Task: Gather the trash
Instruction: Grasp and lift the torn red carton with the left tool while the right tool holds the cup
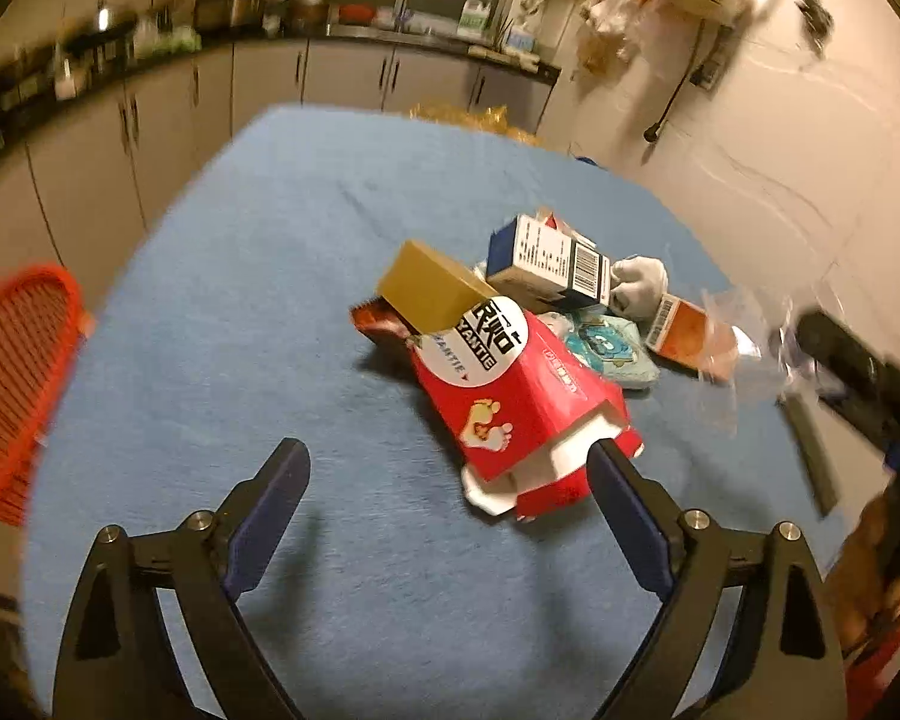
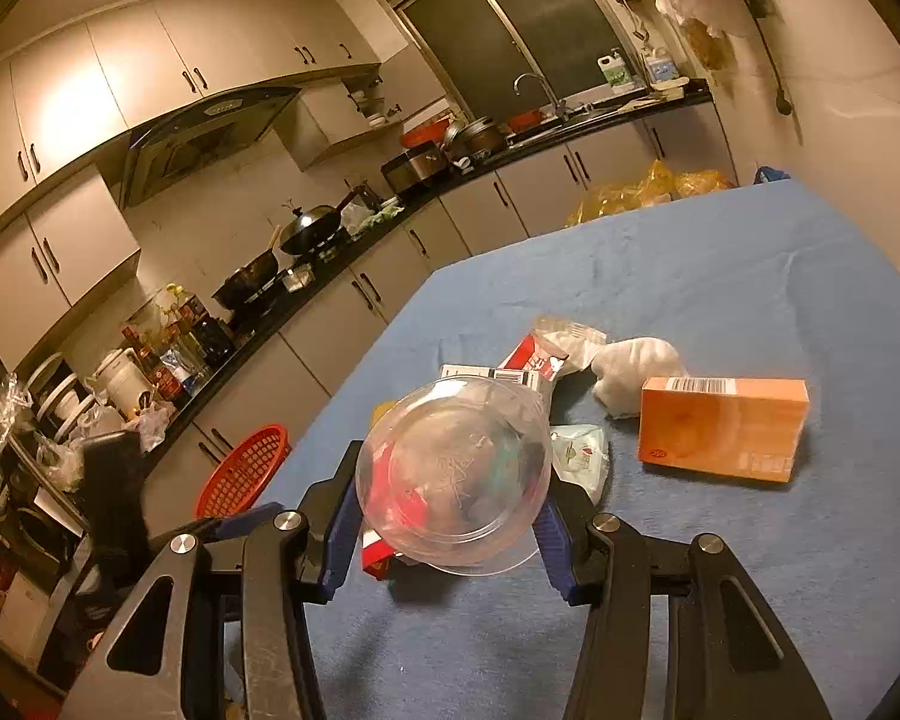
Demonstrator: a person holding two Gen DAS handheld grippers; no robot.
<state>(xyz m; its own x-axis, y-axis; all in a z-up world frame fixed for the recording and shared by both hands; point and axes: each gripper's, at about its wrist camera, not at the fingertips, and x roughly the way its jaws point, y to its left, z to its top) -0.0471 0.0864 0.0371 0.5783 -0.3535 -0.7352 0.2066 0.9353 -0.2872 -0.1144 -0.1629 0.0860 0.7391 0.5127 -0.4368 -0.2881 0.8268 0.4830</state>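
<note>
A pile of trash lies on the blue-clothed table (image 1: 270,312). In the left wrist view a red carton (image 1: 510,402) lies with its open end toward me, and a brown box (image 1: 432,288) rests on its far end. My left gripper (image 1: 447,468) is open wide just above the cloth; the carton's open end sits inside the right finger (image 1: 618,486), with no pad pressing on it. In the right wrist view my right gripper (image 2: 453,480) is shut on a clear plastic cup (image 2: 456,462), held above the pile. An orange box (image 2: 723,429), a white crumpled tissue (image 2: 630,369) and a teal pouch (image 2: 579,456) lie beyond it.
A red mesh basket (image 1: 18,372) (image 2: 243,468) stands off the table's left edge. A blue-and-white barcoded box (image 1: 546,264) tops the pile. Yellow bags (image 2: 648,189) sit behind the far edge. Kitchen counters (image 2: 306,282) with pots run along the wall.
</note>
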